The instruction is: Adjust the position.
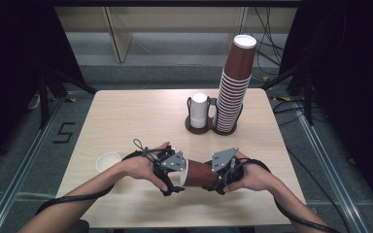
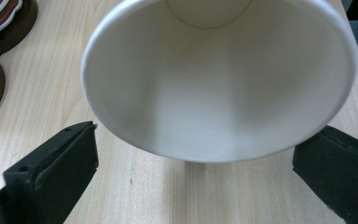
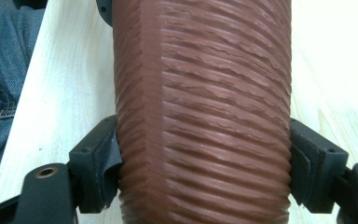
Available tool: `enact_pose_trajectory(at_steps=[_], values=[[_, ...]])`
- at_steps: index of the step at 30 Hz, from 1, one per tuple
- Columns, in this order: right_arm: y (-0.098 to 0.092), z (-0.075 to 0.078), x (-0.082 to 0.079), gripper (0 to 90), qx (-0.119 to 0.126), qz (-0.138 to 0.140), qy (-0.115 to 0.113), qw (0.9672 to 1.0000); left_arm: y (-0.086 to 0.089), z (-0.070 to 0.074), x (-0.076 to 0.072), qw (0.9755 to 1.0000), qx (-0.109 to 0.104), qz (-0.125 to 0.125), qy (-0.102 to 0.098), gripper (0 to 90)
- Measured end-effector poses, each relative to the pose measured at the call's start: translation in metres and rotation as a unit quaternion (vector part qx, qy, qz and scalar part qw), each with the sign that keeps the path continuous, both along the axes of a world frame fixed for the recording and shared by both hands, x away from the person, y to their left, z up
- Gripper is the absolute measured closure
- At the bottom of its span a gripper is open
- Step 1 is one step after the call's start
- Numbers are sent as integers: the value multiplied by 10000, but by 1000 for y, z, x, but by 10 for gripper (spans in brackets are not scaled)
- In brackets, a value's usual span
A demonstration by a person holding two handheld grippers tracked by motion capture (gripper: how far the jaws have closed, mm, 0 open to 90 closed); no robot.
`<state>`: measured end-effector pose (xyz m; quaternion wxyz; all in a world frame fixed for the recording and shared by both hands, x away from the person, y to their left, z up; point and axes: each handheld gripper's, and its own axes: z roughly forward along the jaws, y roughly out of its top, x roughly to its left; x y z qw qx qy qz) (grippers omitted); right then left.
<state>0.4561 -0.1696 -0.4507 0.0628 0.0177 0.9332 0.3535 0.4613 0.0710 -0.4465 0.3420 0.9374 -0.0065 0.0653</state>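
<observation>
Right gripper view: jaws clamp brown cup.

Worktop: pale wood-grain square top, evenly lit from above.
Floor: grey, with metal rails running along both sides of the worktop.
Floor mark: a dark "5" to the left.
Sides: black curtains hang left and right, with dark stand legs at their feet.
Back: light panels and loose cables on the floor.
</observation>
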Motion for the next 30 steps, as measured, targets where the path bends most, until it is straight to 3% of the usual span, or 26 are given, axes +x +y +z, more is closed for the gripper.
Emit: enact_pose_trajectory(at_steps=[1, 2, 18, 22, 26, 30], values=[[0, 0, 0, 236, 2, 4, -25, 10000, 0, 0, 0, 10000, -8, -13, 19, 0], [0, 0, 0, 236, 3, -55, 92, 9999, -1, 0, 0, 10000, -15, -23, 22, 0], [7, 4, 0, 236, 34, 101, -66, 9999, -11, 0, -3, 9994, -315, -57, 121, 0], [8, 3, -2, 236, 35, 24, 64, 10000, -13, 0, -3, 9993, -356, -89, 99, 0], [9, 4, 0, 236, 57, 122, -57, 9999, -13, 2, -3, 9990, -431, -60, 85, 28], [9, 4, -1, 236, 80, 119, 11, 9999, -13, 4, -2, 9986, -520, -35, 106, 58]])
